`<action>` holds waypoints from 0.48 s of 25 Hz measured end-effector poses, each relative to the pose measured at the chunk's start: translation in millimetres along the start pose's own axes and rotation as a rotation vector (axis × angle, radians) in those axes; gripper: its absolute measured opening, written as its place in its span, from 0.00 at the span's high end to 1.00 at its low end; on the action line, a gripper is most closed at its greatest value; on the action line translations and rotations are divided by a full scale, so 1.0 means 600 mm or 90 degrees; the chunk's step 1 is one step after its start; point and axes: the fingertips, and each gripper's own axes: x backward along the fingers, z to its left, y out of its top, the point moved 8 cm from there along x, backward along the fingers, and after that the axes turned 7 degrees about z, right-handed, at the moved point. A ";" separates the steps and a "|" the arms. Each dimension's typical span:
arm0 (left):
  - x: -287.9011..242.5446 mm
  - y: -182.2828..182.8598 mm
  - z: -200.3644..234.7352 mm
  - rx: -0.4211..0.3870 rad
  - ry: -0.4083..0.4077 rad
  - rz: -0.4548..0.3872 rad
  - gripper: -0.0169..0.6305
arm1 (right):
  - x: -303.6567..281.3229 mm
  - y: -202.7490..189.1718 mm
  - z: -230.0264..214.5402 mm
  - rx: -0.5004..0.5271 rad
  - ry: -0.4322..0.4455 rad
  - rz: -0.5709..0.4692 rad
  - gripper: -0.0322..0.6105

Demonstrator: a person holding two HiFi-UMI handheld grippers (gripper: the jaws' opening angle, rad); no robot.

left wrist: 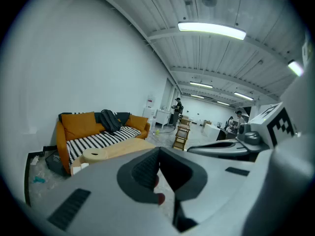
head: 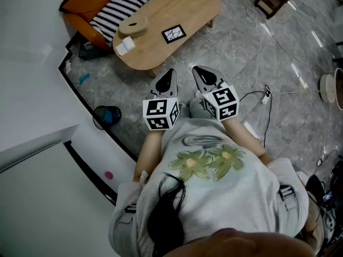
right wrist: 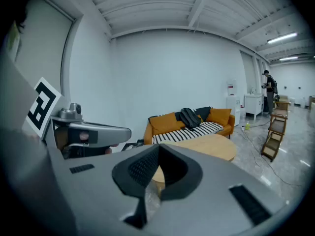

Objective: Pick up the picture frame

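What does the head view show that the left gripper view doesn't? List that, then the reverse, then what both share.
Only the head view: the picture frame lying on the table, the person's shirt, and a floor cable.
Only the left gripper view: the ceiling light, a dark bag on the sofa, and people far off.
Both: the table, the sofa, the round wooden piece, and the left gripper and right gripper, both shut and empty.
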 end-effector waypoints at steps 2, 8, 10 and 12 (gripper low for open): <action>-0.008 0.004 0.004 -0.004 0.001 0.000 0.95 | -0.007 0.003 -0.005 0.000 0.001 0.001 0.94; -0.020 0.005 0.015 -0.007 0.001 0.007 0.95 | -0.020 0.003 -0.010 -0.030 0.006 -0.010 0.94; -0.024 0.004 0.021 -0.009 0.003 0.012 0.95 | -0.026 0.004 -0.012 -0.032 0.000 -0.006 0.94; -0.032 0.005 0.029 -0.007 0.002 0.017 0.95 | -0.035 0.006 -0.017 -0.035 -0.004 -0.003 0.94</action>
